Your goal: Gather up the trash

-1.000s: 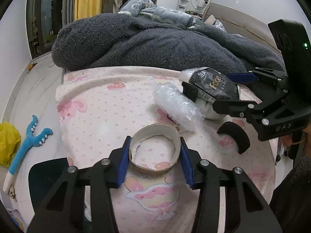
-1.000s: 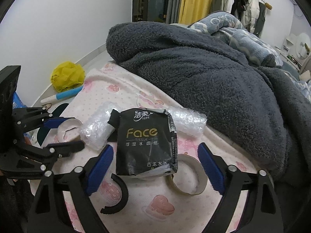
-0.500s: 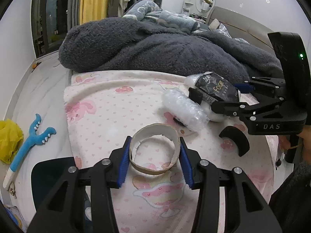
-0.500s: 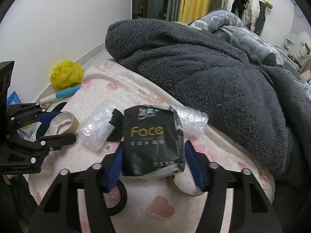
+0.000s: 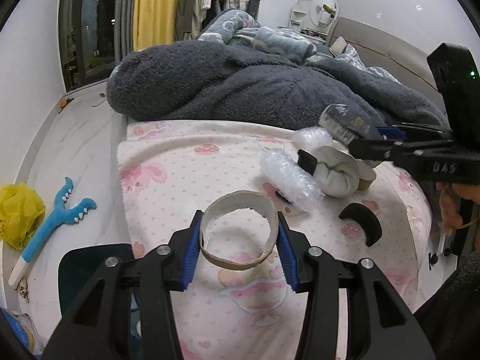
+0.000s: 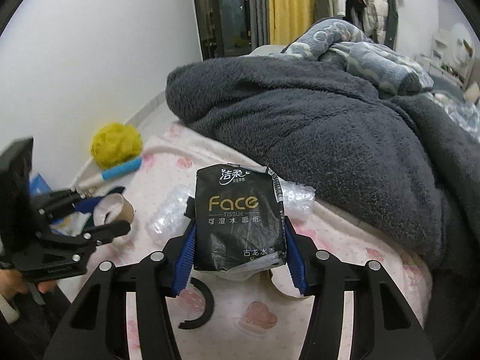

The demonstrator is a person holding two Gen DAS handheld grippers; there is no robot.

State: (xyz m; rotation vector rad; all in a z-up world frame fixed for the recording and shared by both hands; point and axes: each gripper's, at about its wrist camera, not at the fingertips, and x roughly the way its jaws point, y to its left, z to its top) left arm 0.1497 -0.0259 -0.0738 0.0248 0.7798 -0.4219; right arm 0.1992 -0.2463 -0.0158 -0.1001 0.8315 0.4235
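My left gripper (image 5: 238,240) is shut on a cardboard tape ring (image 5: 240,258) and holds it above the pink bedsheet (image 5: 186,180). My right gripper (image 6: 239,250) is shut on a black "Face" tissue pack (image 6: 238,219) and holds it lifted off the bed; it also shows in the left wrist view (image 5: 348,123). On the sheet lie a bubble-wrap roll (image 5: 289,184), a crumpled white wad (image 5: 336,171), a second piece of bubble wrap (image 6: 297,202) and a black broken ring piece (image 5: 361,222).
A dark grey fleece blanket (image 5: 240,90) is heaped across the far side of the bed. On the floor to the left lie a yellow plastic bag (image 5: 18,210) and a blue toy (image 5: 57,216). A dark bin (image 5: 93,267) stands beside the bed.
My right gripper closed on the tissue pack and lifted it off the bed. My left gripper raised the cardboard ring a little and drew back.
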